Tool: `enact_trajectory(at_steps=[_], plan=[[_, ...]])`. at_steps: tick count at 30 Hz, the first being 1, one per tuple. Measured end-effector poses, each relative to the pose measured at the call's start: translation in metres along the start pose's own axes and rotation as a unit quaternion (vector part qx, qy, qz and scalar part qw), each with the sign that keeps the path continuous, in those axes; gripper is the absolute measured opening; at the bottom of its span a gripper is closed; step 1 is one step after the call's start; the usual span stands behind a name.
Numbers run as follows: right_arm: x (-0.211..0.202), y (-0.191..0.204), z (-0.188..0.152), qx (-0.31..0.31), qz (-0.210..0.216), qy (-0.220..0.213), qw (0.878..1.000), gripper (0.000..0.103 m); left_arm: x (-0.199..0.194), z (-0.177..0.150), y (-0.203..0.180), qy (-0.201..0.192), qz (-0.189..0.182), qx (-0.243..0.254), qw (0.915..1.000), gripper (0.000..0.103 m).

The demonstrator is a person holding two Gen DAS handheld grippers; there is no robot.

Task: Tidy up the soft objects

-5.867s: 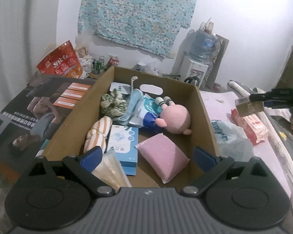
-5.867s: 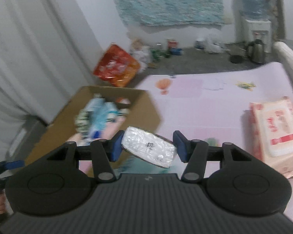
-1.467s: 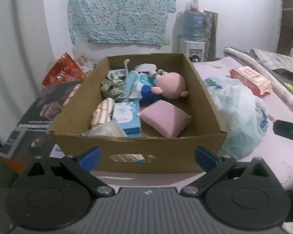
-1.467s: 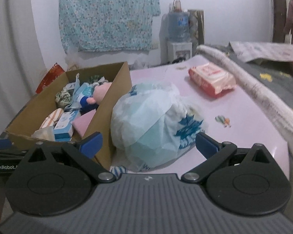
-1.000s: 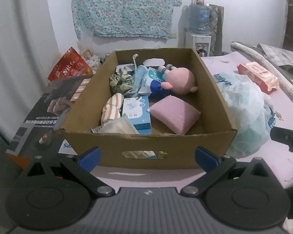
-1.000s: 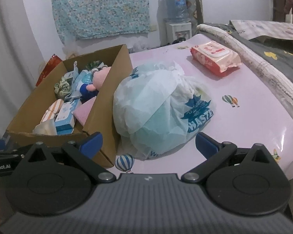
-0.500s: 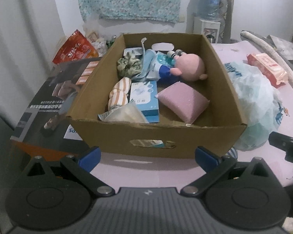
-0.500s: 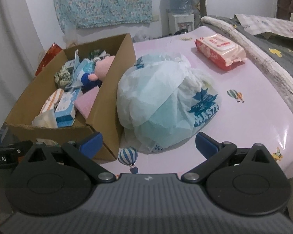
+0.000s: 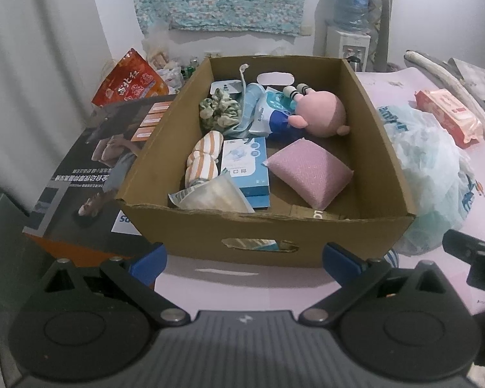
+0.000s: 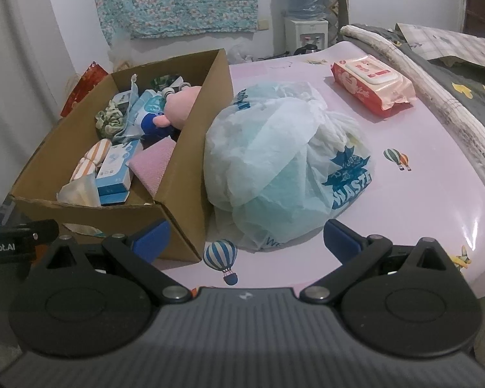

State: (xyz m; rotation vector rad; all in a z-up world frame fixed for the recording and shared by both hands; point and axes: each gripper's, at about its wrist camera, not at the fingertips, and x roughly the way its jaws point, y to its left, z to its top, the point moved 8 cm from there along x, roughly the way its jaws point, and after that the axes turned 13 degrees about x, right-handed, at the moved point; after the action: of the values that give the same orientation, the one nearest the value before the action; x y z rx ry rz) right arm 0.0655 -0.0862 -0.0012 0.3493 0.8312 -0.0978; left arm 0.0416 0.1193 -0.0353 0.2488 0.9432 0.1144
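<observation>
Right now my left gripper (image 9: pixel 244 255) hangs just short of the near wall of the brown cardboard box (image 9: pixel 268 229), blue-padded fingers spread wide with nothing between them. My right gripper (image 10: pixel 245 235) is spread just as wide and equally empty, pointing at the knotted white-and-teal plastic bag (image 10: pixel 284 165) that leans against the box's right wall on the pink balloon-print table cover (image 10: pixel 420 200).

Inside the box I see the pink rectangular sponge pad (image 9: pixel 308 173) lying tilted toward the right half, the pink round-headed plush doll (image 9: pixel 321 117) behind it near the far wall, and a blue-and-white tissue pack (image 9: pixel 245 166) left of the pad. An orange-and-white striped rolled cloth (image 9: pixel 203 156) sits beside that pack against the left wall, a green patterned scrunchie (image 9: pixel 218 113) lies further back, and a clear crinkled packet (image 9: pixel 211 195) rests in the near left corner (its contents are too blurred for me to tell).

Well apart from the box, a red-and-pink wet-wipes pack (image 10: pixel 373 80) lies flat on the table cover's far right side.
</observation>
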Motion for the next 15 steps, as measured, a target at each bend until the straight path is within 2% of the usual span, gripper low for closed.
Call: enact_trajectory(at_steps=[15], plan=[[0.0052, -0.0004, 0.0023, 0.001, -0.003, 0.007, 1.000, 0.102, 0.0048, 0.0021, -0.0048, 0.004, -0.001, 0.011, 0.9999, 0.103]])
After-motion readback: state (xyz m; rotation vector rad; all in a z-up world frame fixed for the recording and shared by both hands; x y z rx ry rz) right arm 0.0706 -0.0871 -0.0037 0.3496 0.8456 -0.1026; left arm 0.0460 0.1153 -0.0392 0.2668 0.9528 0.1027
